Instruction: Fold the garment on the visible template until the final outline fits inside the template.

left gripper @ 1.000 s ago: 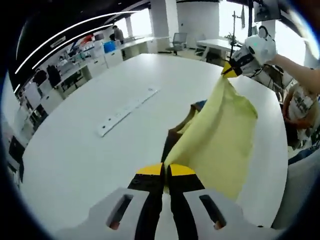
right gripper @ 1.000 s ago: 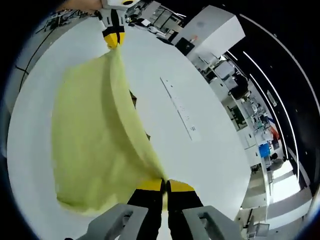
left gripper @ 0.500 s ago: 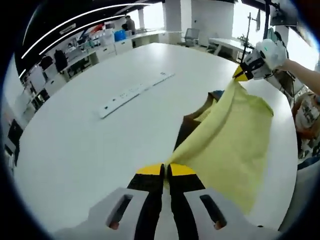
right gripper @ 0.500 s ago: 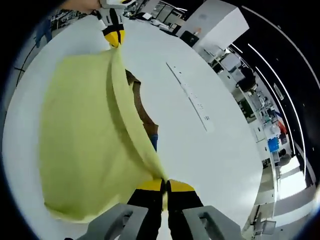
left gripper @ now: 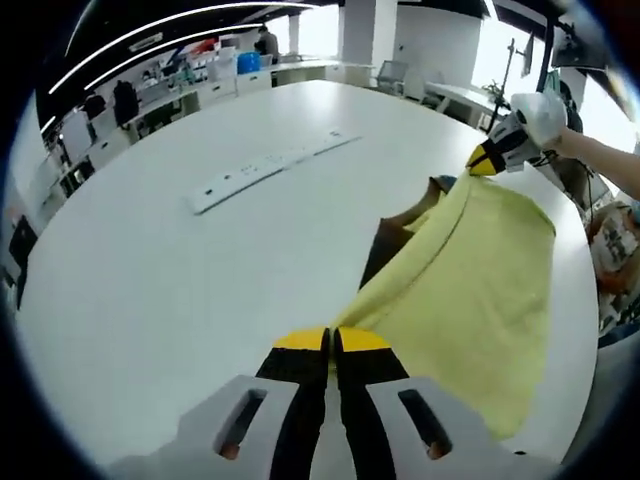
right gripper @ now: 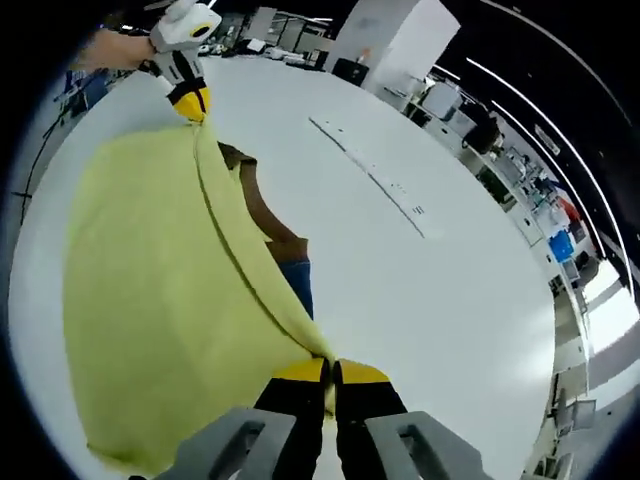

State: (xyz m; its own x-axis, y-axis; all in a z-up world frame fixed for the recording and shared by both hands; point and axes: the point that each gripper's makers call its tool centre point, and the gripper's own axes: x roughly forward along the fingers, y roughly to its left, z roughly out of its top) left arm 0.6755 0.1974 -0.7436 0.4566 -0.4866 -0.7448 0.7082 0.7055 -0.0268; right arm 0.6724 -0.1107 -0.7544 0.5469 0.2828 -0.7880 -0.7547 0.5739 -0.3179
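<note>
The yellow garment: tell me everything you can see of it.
The yellow garment is pale, thin, soft-looking cloth, with a seam running along its raised edge. That edge is stretched between the left tongs and right tongs, both shut on it. The rest hangs and drapes toward the white table, partly covering a brown and blue thing beneath.
</note>
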